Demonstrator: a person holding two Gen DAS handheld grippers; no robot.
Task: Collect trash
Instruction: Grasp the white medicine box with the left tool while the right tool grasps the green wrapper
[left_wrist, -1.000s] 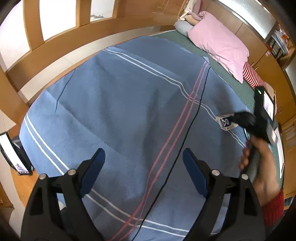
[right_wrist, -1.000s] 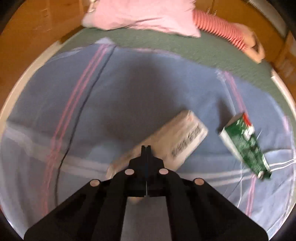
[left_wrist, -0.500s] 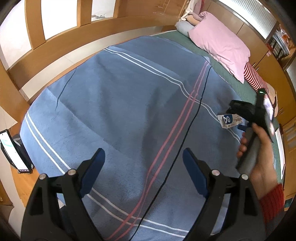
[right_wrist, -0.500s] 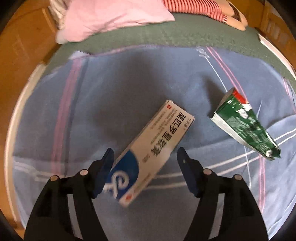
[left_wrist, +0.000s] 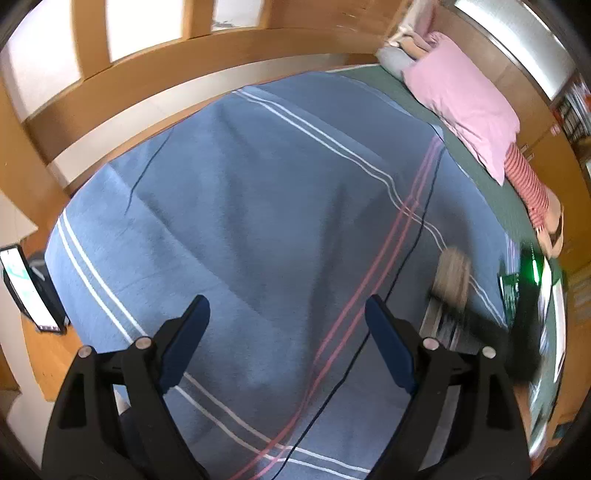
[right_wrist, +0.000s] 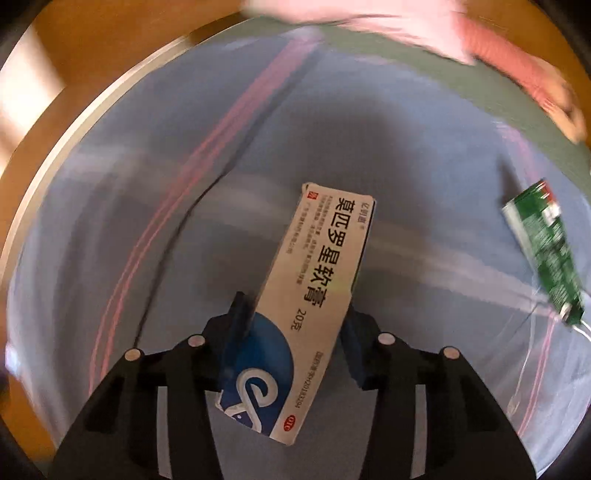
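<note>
A white and blue ointment box (right_wrist: 314, 295) with Chinese print is between the blue pads of my right gripper (right_wrist: 295, 332), which is shut on its lower half and holds it above the blue striped blanket (right_wrist: 184, 184). A crumpled green wrapper (right_wrist: 543, 254) lies on the blanket to the right. In the left wrist view my left gripper (left_wrist: 288, 343) is open and empty over the blanket (left_wrist: 258, 203). The box (left_wrist: 452, 277) and the right gripper (left_wrist: 524, 332) show there as a blur at the right.
A pink pillow (left_wrist: 465, 107) and a red striped cloth (left_wrist: 524, 181) lie on a green sheet (left_wrist: 476, 177) at the far side. A thin black cable (left_wrist: 406, 258) crosses the blanket. A wooden bed frame (left_wrist: 147, 85) borders it. A tablet (left_wrist: 26, 291) stands at the left.
My right gripper opened, went down around the box, then closed on it and lifted it off the blanket, swinging left. My left gripper stayed open and still.
</note>
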